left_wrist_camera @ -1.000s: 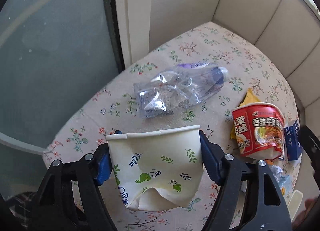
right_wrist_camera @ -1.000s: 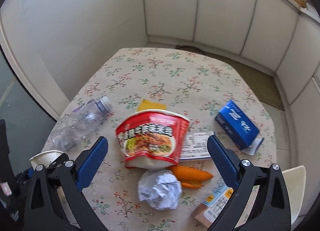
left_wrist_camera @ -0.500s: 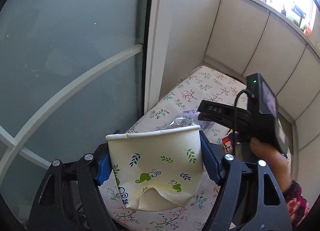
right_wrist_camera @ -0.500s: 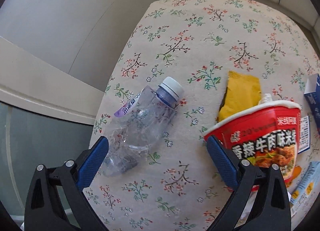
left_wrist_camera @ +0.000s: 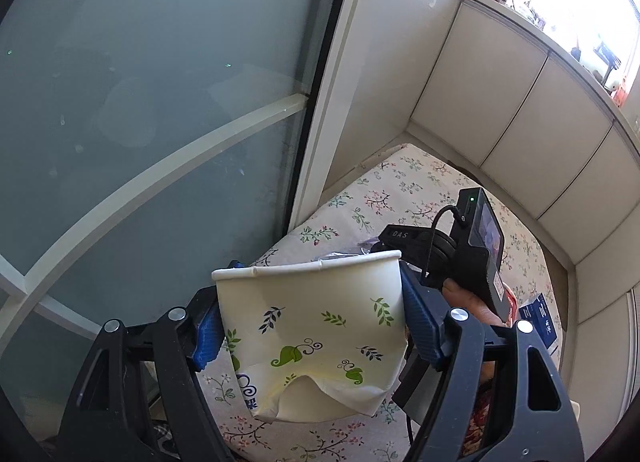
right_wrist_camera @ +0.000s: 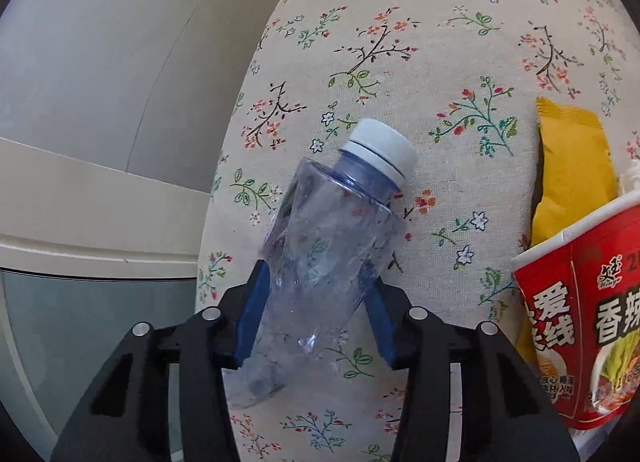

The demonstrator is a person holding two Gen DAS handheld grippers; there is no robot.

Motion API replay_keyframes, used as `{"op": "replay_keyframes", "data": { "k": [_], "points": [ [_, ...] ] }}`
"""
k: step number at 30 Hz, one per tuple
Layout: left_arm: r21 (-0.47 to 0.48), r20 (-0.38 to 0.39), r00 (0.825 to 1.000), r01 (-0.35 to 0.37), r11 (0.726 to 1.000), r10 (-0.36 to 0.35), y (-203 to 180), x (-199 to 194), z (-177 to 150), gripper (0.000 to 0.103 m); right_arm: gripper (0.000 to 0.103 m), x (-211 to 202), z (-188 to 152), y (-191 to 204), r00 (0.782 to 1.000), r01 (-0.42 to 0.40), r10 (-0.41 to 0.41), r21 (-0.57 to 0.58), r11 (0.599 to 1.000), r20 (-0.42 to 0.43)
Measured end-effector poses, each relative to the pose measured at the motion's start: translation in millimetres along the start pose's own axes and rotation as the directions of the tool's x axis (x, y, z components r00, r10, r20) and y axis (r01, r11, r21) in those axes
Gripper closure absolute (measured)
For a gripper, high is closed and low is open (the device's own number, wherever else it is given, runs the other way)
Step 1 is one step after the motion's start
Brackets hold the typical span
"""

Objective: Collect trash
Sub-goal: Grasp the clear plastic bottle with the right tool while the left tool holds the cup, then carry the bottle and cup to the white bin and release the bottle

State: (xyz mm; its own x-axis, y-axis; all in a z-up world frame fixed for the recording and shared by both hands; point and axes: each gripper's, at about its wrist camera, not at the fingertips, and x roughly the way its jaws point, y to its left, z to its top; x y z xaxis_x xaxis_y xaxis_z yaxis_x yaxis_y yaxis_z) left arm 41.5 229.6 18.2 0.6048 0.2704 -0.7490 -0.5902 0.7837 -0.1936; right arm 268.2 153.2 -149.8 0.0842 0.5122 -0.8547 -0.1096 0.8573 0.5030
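**Both grippers holding trash over the floral surface**

While the left gripper is clamping a crumpled paper cup between its blue pads, raised above the surface, the right gripper is squeezing a crushed clear bottle, whose white cap is pointing away from it. Lying to the right of that gripper are a red noodle cup and, touching it, a yellow packet.

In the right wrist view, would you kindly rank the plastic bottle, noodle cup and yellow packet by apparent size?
1. Plastic bottle, though it sits nearest the camera.
2. Noodle cup, cut off by the frame, so unsure.
3. Yellow packet, partly hidden behind the cup.
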Motion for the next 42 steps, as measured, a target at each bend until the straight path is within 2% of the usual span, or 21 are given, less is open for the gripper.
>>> {"op": "replay_keyframes", "data": {
  "k": [1, 3, 10, 16, 21, 27, 35, 37, 42],
  "points": [
    [-0.001, 0.002, 1.000, -0.001, 1.000, 0.001, 0.3, 0.6, 0.4, 0.031, 0.065, -1.6, -0.6, -1.5, 1.000, -0.011, 0.011, 0.007, 1.000, 0.004],
    [0.001, 0.002, 1.000, -0.001, 1.000, 0.001, 1.6, -1.7, -0.9, 0.031, 0.078, -8.6, -2.4, -2.0, 0.999, -0.022, 0.022, 0.002, 1.000, 0.028],
    [0.009, 0.006, 1.000, 0.004, 1.000, -0.004, -3.3, -3.1, -3.9, 0.031, 0.082, -47.7, -5.4, -0.1, 0.992, 0.018, -0.008, -0.078, 0.997, 0.126],
    [0.016, 0.001, 1.000, 0.017, 1.000, -0.017, -9.6, -2.5, -6.0, 0.031, 0.082, -100.4, -18.4, -3.5, 0.973, 0.047, -0.014, -0.135, 0.990, 0.231],
    [0.041, 0.008, 0.999, 0.032, 0.999, -0.032, -21.8, -4.3, -8.7, 0.031, 0.082, -149.0, -36.0, -11.4, 0.942, 0.101, -0.042, -0.161, 0.982, 0.333],
    [0.075, 0.023, 0.998, 0.053, 0.996, -0.055, -40.4, -9.1, -16.3, 0.031, 0.082, -194.2, -48.9, -29.5, 0.915, 0.118, -0.052, -0.143, 0.983, 0.400],
    [0.118, 0.026, 0.992, 0.119, 0.986, -0.123, -66.6, -16.5, -25.5, 0.031, 0.082, -245.8, -81.4, -67.2, 0.860, 0.213, -0.138, -0.099, 0.972, 0.491],
    [0.128, 0.023, 0.991, 0.128, 0.983, -0.132, -72.2, -15.6, -28.2, 0.031, 0.082, -260.6, -89.0, -79.8, 0.845, 0.228, -0.156, -0.079, 0.971, 0.512],
    [0.163, 0.028, 0.988, 0.143, 0.976, -0.149, -90.0, -12.7, -36.6, 0.031, 0.082, -294.1, -106.4, -108.3, 0.790, 0.286, -0.220, -0.026, 0.958, 0.572]
  ]
}}
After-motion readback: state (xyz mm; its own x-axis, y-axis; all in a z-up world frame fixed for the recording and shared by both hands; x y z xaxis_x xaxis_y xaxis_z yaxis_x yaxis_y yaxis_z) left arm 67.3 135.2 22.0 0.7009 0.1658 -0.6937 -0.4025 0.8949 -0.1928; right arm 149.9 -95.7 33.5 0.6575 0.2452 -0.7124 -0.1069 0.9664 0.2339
